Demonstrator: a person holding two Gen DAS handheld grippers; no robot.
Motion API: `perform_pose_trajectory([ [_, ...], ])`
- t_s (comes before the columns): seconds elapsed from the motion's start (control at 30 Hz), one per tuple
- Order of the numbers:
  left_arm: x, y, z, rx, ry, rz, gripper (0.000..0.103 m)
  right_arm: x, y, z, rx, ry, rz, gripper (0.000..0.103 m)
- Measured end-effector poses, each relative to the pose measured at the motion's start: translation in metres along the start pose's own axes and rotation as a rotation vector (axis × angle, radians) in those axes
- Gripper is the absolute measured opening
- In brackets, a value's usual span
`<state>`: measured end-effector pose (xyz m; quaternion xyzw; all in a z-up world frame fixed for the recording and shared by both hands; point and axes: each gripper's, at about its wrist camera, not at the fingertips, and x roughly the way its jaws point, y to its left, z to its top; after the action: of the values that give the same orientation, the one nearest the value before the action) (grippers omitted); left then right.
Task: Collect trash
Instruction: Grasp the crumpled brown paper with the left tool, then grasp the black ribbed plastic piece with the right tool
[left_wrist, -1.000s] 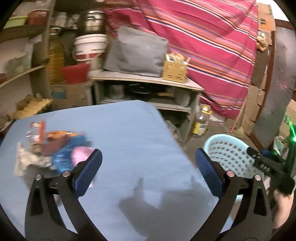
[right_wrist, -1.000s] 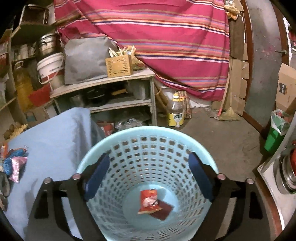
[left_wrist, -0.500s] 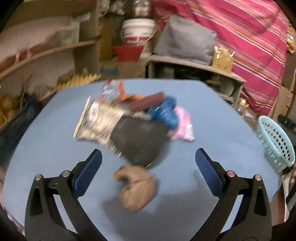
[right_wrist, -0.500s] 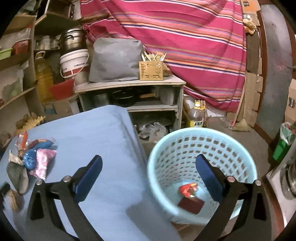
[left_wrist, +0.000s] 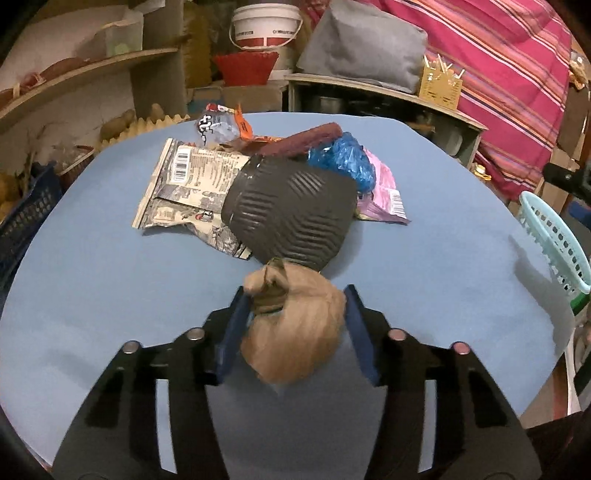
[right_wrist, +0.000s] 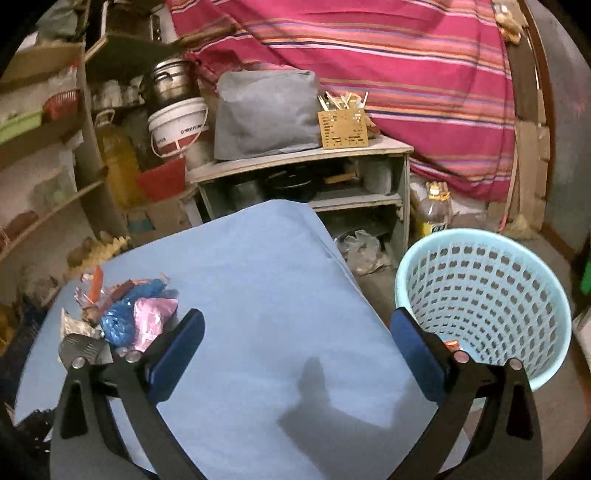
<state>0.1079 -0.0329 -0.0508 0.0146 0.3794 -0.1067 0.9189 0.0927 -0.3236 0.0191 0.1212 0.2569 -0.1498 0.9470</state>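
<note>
In the left wrist view, the left gripper (left_wrist: 293, 314) has just been closing its jaws, and a crumpled tan wad (left_wrist: 295, 328) of paper or soft wrapping sits between the blue pads, which press against both its sides — gripped, and low over the blue table (left_wrist: 110, 314). Just beyond the wad lies the rest of the trash in one heap: a ridged black plastic tray (left_wrist: 291, 214) touching the wad's far end, a printed snack bag (left_wrist: 184, 184) partly under the tray at its left, a crumpled blue wrapper (left_wrist: 343, 158) and a pink packet (left_wrist: 384, 192) at its right, and a dark red wrapper (left_wrist: 306, 138) behind. The pale blue basket (left_wrist: 554, 236) shows at the right edge, off the table. In the right wrist view, the right gripper (right_wrist: 295, 350) hangs over bare blue cloth with its jaws spread wide and nothing between them. The trash heap lies at the table's far left, behind the left finger — the basket stands on the floor to the right, just beside the table's edge, with a bit of red wrapper (right_wrist: 452, 345) visible inside.
</note>
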Motion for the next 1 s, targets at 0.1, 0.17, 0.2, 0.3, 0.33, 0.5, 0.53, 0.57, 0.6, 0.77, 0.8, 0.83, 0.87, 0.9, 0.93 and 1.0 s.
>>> perform_pose_trajectory([
  [0.1, -0.014, 0.006, 0.006, 0.002, -0.023, 0.006, 0.049, -0.003, 0.014, -0.001, -0.013, -0.002, -0.006, 0.098],
  [0.17, -0.031, 0.011, 0.016, 0.013, -0.072, 0.02, 0.049, -0.007, 0.025, -0.001, -0.022, 0.0, -0.005, 0.098],
  [0.2, -0.038, 0.014, 0.02, 0.017, -0.093, 0.029, 0.049, -0.01, 0.033, -0.002, -0.026, -0.001, 0.007, 0.098],
  [0.3, -0.055, 0.034, 0.047, 0.019, -0.162, 0.082, 0.049, -0.018, 0.055, -0.004, -0.04, -0.012, 0.039, 0.098],
  [0.33, -0.058, 0.04, 0.055, 0.016, -0.177, 0.098, 0.049, -0.02, 0.067, -0.007, -0.048, -0.007, 0.048, 0.098],
  [0.5, -0.063, 0.084, 0.081, -0.035, -0.241, 0.15, 0.049, -0.018, 0.121, -0.026, -0.078, 0.037, 0.076, 0.098],
  [0.53, -0.061, 0.096, 0.08, -0.073, -0.239, 0.137, 0.049, -0.017, 0.129, -0.029, -0.087, 0.045, 0.082, 0.098],
  [0.57, -0.058, 0.105, 0.078, -0.099, -0.236, 0.129, 0.049, -0.014, 0.14, -0.033, -0.102, 0.057, 0.084, 0.098],
  [0.6, -0.054, 0.116, 0.073, -0.129, -0.221, 0.128, 0.049, -0.012, 0.149, -0.037, -0.113, 0.068, 0.079, 0.098],
  [0.77, -0.044, 0.15, 0.06, -0.177, -0.191, 0.18, 0.049, 0.0, 0.192, -0.052, -0.13, 0.116, 0.095, 0.098],
  [0.8, -0.045, 0.156, 0.058, -0.184, -0.193, 0.186, 0.049, 0.001, 0.2, -0.055, -0.132, 0.121, 0.101, 0.098],
  [0.83, -0.047, 0.162, 0.057, -0.188, -0.197, 0.197, 0.049, 0.002, 0.205, -0.058, -0.138, 0.124, 0.105, 0.098],
  [0.87, -0.048, 0.168, 0.056, -0.191, -0.201, 0.206, 0.049, 0.003, 0.214, -0.061, -0.149, 0.129, 0.105, 0.098],
  [0.9, -0.051, 0.174, 0.052, -0.201, -0.203, 0.211, 0.05, 0.004, 0.222, -0.063, -0.158, 0.136, 0.103, 0.098],
  [0.93, -0.052, 0.179, 0.051, -0.212, -0.202, 0.21, 0.05, 0.006, 0.224, -0.065, -0.161, 0.139, 0.103, 0.098],
  [1.0, -0.052, 0.187, 0.048, -0.224, -0.197, 0.209, 0.05, 0.009, 0.233, -0.07, -0.16, 0.147, 0.103, 0.098],
])
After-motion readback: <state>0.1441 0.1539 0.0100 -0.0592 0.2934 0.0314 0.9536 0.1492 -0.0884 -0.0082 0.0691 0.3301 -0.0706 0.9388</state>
